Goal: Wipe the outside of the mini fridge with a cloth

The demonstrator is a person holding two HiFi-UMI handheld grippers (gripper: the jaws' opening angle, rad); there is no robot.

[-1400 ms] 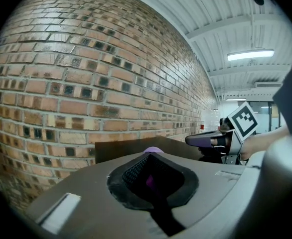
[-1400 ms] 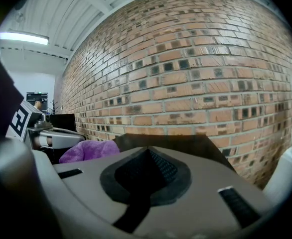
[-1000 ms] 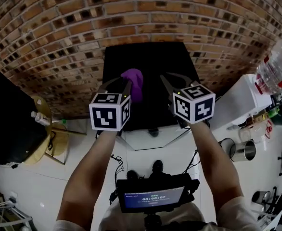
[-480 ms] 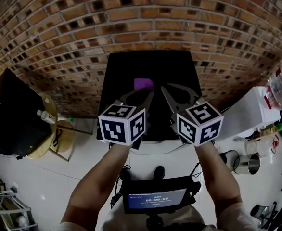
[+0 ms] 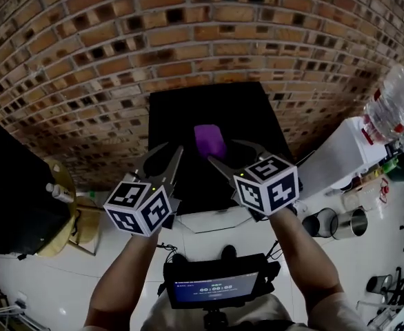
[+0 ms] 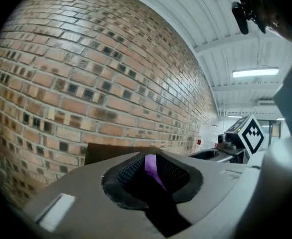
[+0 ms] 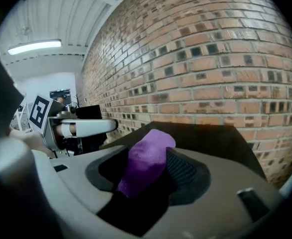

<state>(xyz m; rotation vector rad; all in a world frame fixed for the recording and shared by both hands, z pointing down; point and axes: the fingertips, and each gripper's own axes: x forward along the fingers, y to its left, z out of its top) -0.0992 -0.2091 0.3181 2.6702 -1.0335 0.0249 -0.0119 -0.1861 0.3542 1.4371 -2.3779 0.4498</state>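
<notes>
Left gripper point(image 6: 151, 159): nearest, now drawn back to the near left, away from the fridge's middle, where it reached half a second ago. Jaws nearly together with a narrow slot between them and nothing visibly clamped. The purple strip in the slot is probably the cloth beyond.

Right gripper point(image 7: 147, 156): jaws have just been opening and now stand wide apart. The cloth sits between them, against the right pad, with a clear gap at the left one. No grip yet.

Small bunched purple cloth point(image 5: 209, 141): lies on the flat top of the black box-shaped mini fridge point(image 5: 174, 116), near its middle. A second ago it hung raised at the left gripper's tips.

Red-brown brick wall point(image 5: 202, 40): directly behind the fridge.

Reading: the cloth looks set down by the left and about to be taken by the right. No wiping is under way, and the fridge's outer faces remain to do.
</notes>
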